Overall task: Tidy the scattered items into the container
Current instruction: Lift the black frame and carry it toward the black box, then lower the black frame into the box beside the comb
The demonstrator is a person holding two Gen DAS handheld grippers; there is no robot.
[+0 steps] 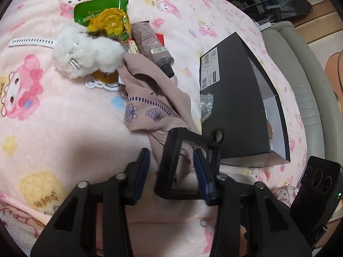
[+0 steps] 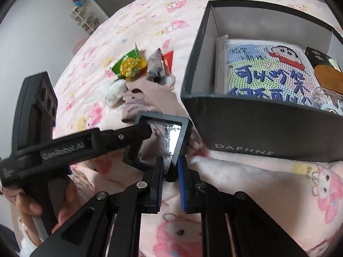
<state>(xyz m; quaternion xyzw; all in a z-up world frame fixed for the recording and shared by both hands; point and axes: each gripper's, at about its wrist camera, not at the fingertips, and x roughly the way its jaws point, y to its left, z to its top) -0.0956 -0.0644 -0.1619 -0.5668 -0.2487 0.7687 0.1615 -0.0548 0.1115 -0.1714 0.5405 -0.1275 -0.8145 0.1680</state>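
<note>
A black square frame (image 1: 165, 160) with a clear film pane hangs over the pink blanket, just in front of the black shoe box (image 1: 235, 98). In the right wrist view my right gripper (image 2: 171, 158) is shut on the lower corner of that frame (image 2: 184, 137). My left gripper (image 1: 171, 153) straddles the frame. Its right pad lies against the frame, while a gap shows at the left pad. The open box (image 2: 257, 128) holds a cartoon-printed packet (image 2: 268, 72) and a wooden comb (image 2: 328, 77).
Beyond the frame lie a mauve cloth (image 1: 150, 98), a white plush (image 1: 85, 51), a green packet with a gold coin (image 1: 107, 19), a tube (image 1: 152, 42) and a white strip (image 1: 32, 42). The grey bed edge (image 1: 300, 90) runs at the right. A hand (image 2: 32, 205) holds the left gripper's handle.
</note>
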